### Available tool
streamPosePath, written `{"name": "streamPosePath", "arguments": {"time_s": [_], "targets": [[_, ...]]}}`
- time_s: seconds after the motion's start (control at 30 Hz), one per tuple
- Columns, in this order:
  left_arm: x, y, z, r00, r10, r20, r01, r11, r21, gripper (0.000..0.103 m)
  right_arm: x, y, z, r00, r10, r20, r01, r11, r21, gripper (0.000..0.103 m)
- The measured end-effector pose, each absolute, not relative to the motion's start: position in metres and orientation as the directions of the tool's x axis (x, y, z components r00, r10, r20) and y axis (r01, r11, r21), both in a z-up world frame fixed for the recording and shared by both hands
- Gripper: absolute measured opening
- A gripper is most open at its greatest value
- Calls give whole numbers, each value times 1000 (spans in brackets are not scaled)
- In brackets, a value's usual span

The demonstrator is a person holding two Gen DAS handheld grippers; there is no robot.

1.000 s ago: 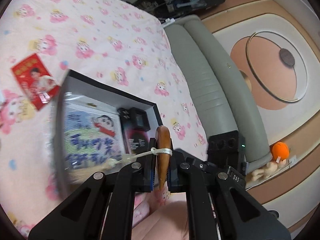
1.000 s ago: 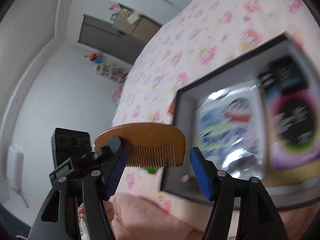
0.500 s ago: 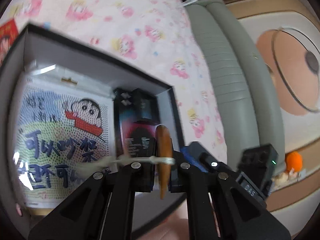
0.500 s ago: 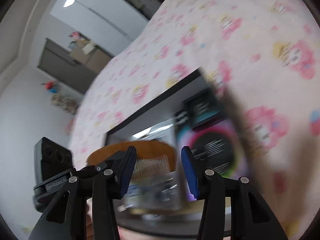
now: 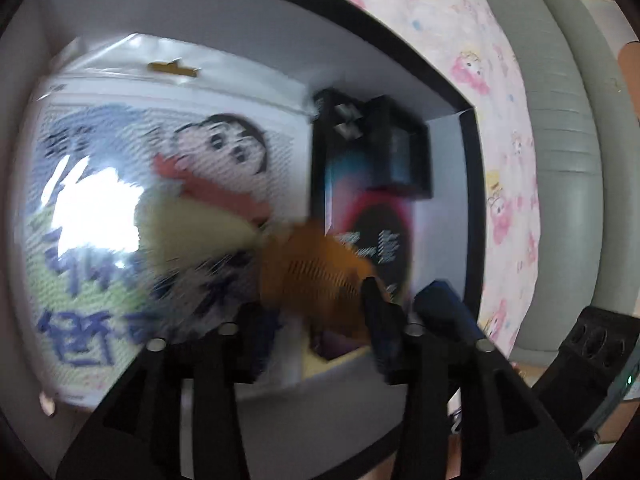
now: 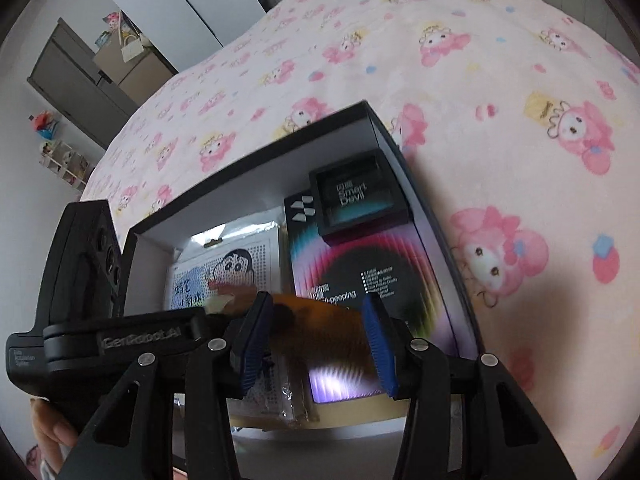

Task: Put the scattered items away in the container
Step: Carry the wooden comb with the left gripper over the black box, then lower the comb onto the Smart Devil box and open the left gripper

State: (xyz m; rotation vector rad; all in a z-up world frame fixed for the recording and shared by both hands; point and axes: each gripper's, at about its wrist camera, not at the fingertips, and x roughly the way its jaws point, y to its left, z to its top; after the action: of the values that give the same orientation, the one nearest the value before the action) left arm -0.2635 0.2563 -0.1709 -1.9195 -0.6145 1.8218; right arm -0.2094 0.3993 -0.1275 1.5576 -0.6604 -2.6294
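Wooden comb is over the open black box on the bed, low above the things already in there: a cartoon packet, a colourful flat carton and a small black case on top of it; comb is smeared with motion blur in both views while the fingers are sharp, so I read it as loose, not clamped; left gripper fingers stand apart with nothing pinched; right gripper fingers are wide, comb sits in the gap between the pads, and I can't confirm contact on either side; pale tassel trails off one end over the packet. Handling, my estimate: light, stiff, smooth wood, so slippery under the pads; teeth are thin and the weak part, don't squeeze across them; if I need to re-grip, take it flat across the solid spine, near the middle; tassel is soft and will snag or drag, keep it out of the pinch; a short drop onto the packet should do it no harm.
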Motion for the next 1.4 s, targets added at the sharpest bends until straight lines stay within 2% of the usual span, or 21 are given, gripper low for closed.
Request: {"name": "streamPosePath", "arguments": {"time_s": [0.17, 0.23, 0.4, 0.47, 0.53, 0.67, 0.73, 0.87, 1.07, 1.33, 1.4], "targets": [[-248, 238, -151, 6, 487, -873, -60, -872, -486, 43, -210, 393, -135, -463, -249, -851, -192, -909, 370, 43], [-247, 234, -139, -73, 440, -895, -105, -896, -432, 31, -211, 391, -138, -442, -263, -858, -190, -907, 376, 43], [-267, 245, -138, -143, 409, -901, -142, -910, -390, 27, -212, 384, -147, -388, -297, -872, -185, -902, 389, 43], [-277, 251, -144, -131, 409, -903, -143, -909, -392, 26, -212, 382, -153, -350, -392, -851, -176, -865, 470, 45], [-281, 257, -150, -109, 416, -903, -150, -905, -399, 26, -211, 379, -159, -309, -460, -832, -170, -834, 525, 51], [-278, 263, -155, -82, 386, -919, -153, -916, -372, 25, -209, 374, -162, -280, -404, -871, -184, -868, 461, 52], [-270, 264, -157, -76, 387, -919, -164, -914, -371, 17, -207, 378, -161, -292, -360, -886, -212, -879, 426, 52], [-260, 261, -158, -54, 398, -916, -153, -910, -386, 10, -206, 384, -161, -305, -296, -905, -248, -893, 376, 52], [-253, 252, -157, -34, 422, -906, -154, -898, -412, 10, -205, 387, -161, -318, -205, -926, -269, -917, 296, 52], [-241, 252, -154, 4, 378, -926, -212, -905, -370, 10, -206, 386, -157, -317, -156, -935, -276, -928, 249, 52], [-244, 252, -155, -8, 375, -927, -207, -907, -366, 10, -210, 390, -158, -321, -177, -930, -287, -918, 274, 52]]}}
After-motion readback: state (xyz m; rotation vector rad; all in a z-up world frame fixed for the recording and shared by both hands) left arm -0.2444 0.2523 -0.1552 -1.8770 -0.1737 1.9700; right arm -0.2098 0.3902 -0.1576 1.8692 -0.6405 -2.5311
